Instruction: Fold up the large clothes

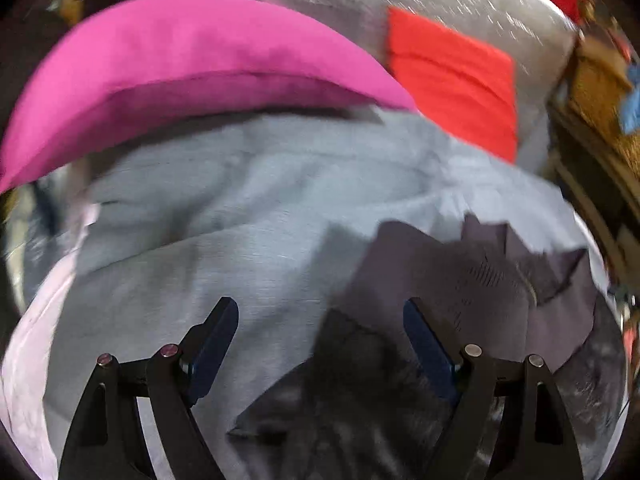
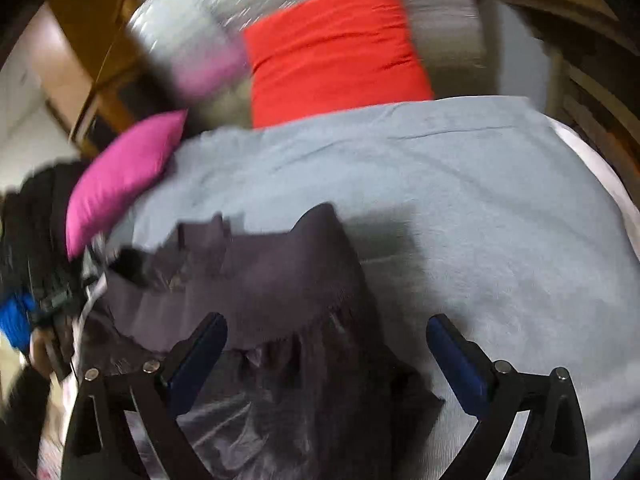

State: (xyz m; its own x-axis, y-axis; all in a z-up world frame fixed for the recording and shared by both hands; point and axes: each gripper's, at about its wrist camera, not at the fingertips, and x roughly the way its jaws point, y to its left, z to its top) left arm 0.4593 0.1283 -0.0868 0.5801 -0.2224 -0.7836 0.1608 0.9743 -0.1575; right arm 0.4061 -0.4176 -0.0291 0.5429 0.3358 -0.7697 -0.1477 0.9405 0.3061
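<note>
Bed w/ grey-blue sheet: dark garment, pink cushion, red cushion.

left wrist: steep down, close | right wrist: same | shared: red cushion

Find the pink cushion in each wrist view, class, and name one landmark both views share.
Left wrist view: the pink cushion fills the upper left, behind the grey-blue sheet.
Right wrist view: the pink cushion sits small at the left edge, middle height.
Shared landmark: the red cushion, to the pink one's right in both.
</note>
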